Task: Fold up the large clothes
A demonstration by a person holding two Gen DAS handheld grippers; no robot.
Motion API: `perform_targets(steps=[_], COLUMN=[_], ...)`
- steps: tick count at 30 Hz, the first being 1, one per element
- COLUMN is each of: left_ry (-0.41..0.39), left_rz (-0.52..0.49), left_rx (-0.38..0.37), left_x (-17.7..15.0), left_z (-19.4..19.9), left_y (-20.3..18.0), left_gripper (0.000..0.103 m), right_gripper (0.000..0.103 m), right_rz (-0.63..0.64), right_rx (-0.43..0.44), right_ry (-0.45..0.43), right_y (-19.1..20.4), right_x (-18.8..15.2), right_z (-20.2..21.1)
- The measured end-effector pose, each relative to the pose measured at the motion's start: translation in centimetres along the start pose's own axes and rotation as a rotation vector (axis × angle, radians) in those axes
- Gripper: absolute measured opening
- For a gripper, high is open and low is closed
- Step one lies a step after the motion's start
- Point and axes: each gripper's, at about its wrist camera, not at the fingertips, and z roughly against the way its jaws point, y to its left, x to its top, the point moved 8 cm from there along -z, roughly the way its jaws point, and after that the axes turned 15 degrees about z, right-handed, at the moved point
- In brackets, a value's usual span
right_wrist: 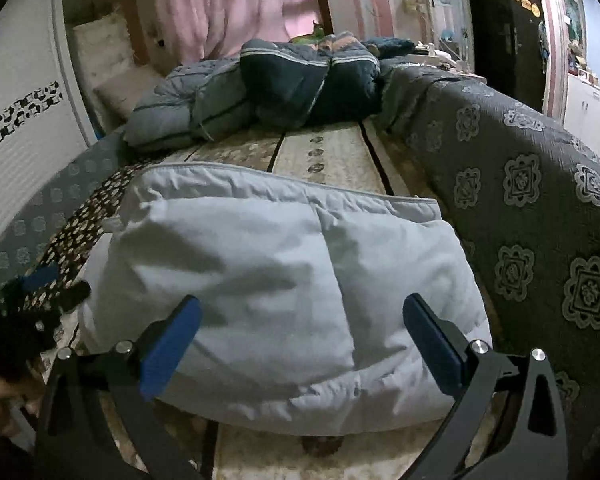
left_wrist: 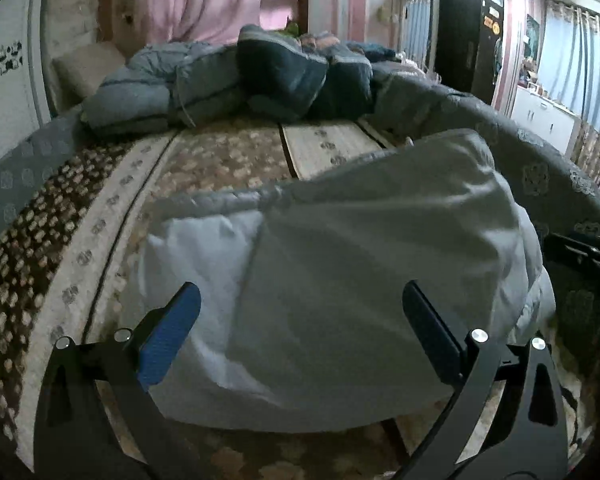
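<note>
Left gripper (left_wrist: 300, 332) at 6 o'clock in the left wrist view; jaws spread wide, blue pads (left_wrist: 170, 340) either side of the cloth, nothing pinched; apparently poised over the near edge, ready for a fresh grab or just let go, cannot tell which.

Right gripper (right_wrist: 300, 340) at 6 o'clock in the right wrist view; likewise fully parted, empty; pads straddling the bundle's near hem without contact visible.

Pale padded garment (right_wrist: 284, 280) at centre, 6 to 12 o'clock just ahead of both claws; lying on the patterned bed cover (left_wrist: 80, 248); already doubled over, piped edge (right_wrist: 268, 178) running along the far side at 12 o'clock, a central crease down the middle; judged late in the fold, bundle compact and roughly rectangular; left flat near the bed's front edge presumably for reach from both sides.

Left gripper also glimpsed at 9 o'clock in the right wrist view, dark and blurred; right gripper's black body at 3 o'clock in the left wrist view; placement on opposite flanks suits a two-handed fold.

Grey medallion blanket (right_wrist: 540, 220) at 2 to 4 o'clock, heaped beside the garment, touching or nearly so; pushed aside to clear working space, by judgement.

Blue quilts (left_wrist: 260, 76) at 12 o'clock, well apart, piled at the head end; pink curtain (left_wrist: 204, 0) behind.

Counts: grippers 2; pads 4 in all; pale garment 1; grey blanket 1; quilt heap 1, separate pieces not countable.
</note>
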Motion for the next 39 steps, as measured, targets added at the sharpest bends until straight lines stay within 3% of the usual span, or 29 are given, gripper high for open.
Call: perform_targets(steps=[7,15,20,28,39], left_ry=[0.006,-0.015,-0.007,0.046,0.104], left_rz=[-0.007,0.069,0.053,0.038,0.044], left_rx=[0.034,0.124,0.154,0.132,0.123], left_x=[0.1,3.8,4.6,6.4,5.9], left_z=[-5.3,-12.3,-16.4,-23.0,-26.6], left_y=[0.1,4.4,3.8,3.0,3.1], left_gripper=[0.1,0.1,0.1,0.1,0.1], right_gripper=[0.101,0.102,0.102,0.102,0.102], right_rz=[-0.031,0.095,0.101,0.036,0.018], right_rx=[0.003,-0.081,-0.079,-0.053,-0.045], right_ry=[0.084,0.105,0.123,0.168,0.245], right_y=[0.1,-0.7,-2.1,-3.1,-3.5], right_x=[-0.9,2.1,3.4,3.5,2.6], right_z=[-6.7,-11.9,-14.4,-20.1,-25.1])
